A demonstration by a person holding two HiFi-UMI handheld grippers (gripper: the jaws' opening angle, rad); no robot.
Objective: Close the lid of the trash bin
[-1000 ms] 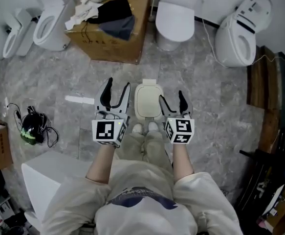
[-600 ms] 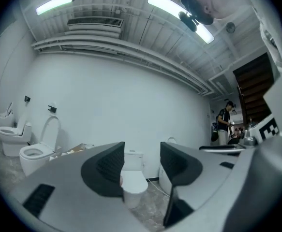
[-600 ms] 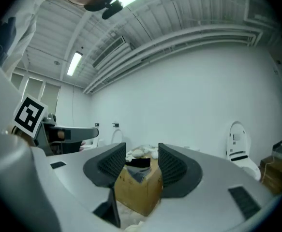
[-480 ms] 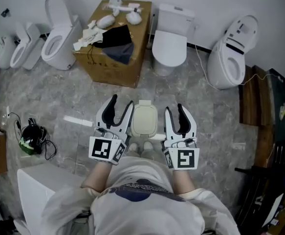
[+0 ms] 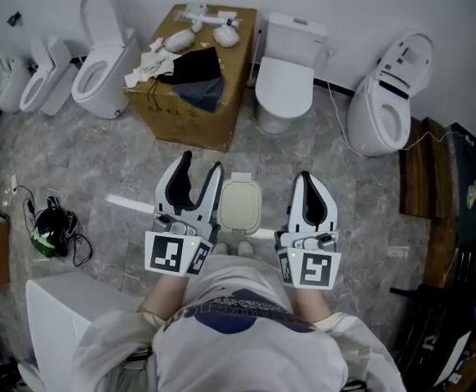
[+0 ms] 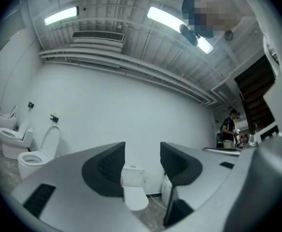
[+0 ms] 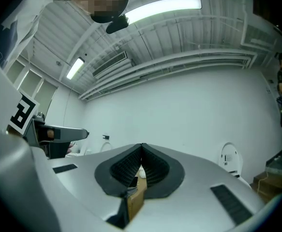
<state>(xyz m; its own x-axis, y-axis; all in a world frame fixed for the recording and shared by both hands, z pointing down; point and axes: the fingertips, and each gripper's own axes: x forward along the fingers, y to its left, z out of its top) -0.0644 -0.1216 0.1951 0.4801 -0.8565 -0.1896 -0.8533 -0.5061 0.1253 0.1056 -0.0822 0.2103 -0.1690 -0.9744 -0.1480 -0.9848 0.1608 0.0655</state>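
Two tools are held out roughly level in front of the person, one on either side of the trash bin (image 5: 241,204) as the head view shows it. The left tool (image 5: 202,162) stands with its jaws apart and nothing between them; its own view looks past them at a white wall and a toilet. The right tool (image 5: 306,178) has just been closing and its pads now meet, with nothing caught between them. The trash bin sits on the grey stone floor (image 5: 99,162) just ahead of the person's shoes (image 5: 239,248), well below both tools and touched by neither. Its cream lid (image 5: 242,198) looks flat and down, so the task seems done or nearly so, though from straight overhead I cannot tell whether it is fully seated or resting slightly ajar. That is the main risk: walking away from a lid that is not quite home. If a further press is needed, an off-centre push could tilt or skid so light a bin on the smooth floor, or nudge it against the shoes. The left tool's spread jaws could also hook the lid's edge on the way down and flip it open again; closing them first would be safer.
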